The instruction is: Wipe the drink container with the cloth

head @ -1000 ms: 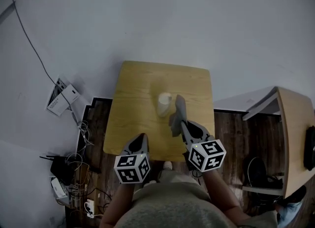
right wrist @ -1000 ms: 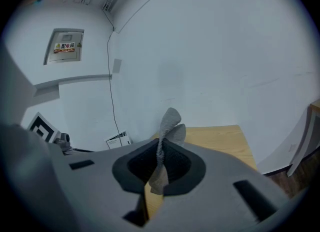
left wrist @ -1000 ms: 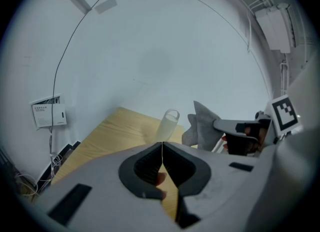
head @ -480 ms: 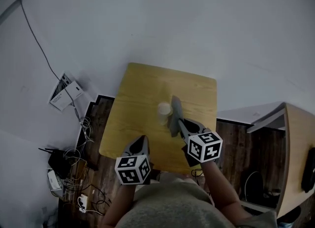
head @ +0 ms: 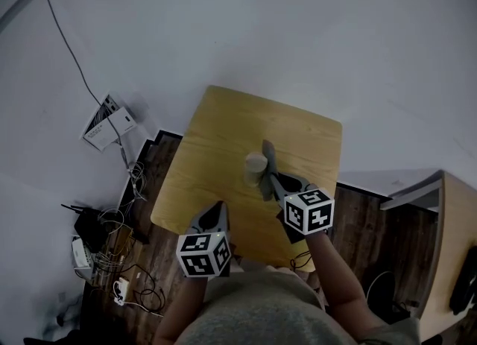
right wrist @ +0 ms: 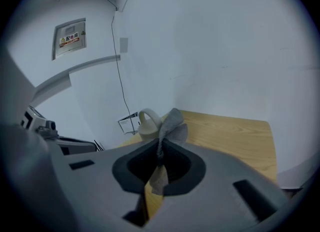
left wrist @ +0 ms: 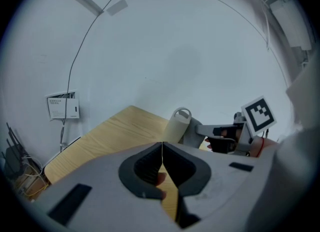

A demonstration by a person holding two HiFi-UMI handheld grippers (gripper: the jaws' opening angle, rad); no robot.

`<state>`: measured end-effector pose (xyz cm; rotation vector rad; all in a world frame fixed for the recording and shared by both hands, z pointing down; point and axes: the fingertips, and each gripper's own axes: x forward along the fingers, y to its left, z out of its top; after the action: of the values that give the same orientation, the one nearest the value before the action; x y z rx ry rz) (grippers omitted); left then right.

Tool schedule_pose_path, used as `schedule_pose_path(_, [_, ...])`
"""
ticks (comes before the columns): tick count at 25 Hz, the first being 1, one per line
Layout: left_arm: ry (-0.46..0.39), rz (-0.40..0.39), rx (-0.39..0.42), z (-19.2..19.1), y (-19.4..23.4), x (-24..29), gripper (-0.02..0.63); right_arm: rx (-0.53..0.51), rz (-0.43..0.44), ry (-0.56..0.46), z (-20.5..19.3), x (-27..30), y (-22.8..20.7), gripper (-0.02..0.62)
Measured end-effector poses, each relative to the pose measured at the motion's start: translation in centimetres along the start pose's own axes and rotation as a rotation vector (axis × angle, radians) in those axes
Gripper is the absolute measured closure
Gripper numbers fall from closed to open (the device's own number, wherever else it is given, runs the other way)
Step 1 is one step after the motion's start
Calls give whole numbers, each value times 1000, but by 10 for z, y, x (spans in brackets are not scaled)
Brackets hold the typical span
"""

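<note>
The left gripper [left wrist: 162,150] hangs at the table's [head: 216,131] near edge, jaws together on nothing. The container [head: 256,166] stands upright near the table's middle; a looped lid hides any contents. At its right the right gripper [right wrist: 160,158] pinches the cloth [right wrist: 172,126], which meets its side. Wiping seems under way; next the cloth needs rubbing round the wall.

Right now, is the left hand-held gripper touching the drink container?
Apart. The head view shows bare table between the left hand-held gripper and the drink container.
</note>
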<state>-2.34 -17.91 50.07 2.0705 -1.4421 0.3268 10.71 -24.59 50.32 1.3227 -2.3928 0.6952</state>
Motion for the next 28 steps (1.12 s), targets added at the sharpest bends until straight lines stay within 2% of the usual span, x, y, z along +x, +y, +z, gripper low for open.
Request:
schedule_pose_path(14, [19,29,8,-1,-1,4,604,-92,12,137,-42,35,-10,586])
schedule_pose_path(28, [27,46,-13,-6,-1,8,603,-87,-41,247,-88,67,-31,586])
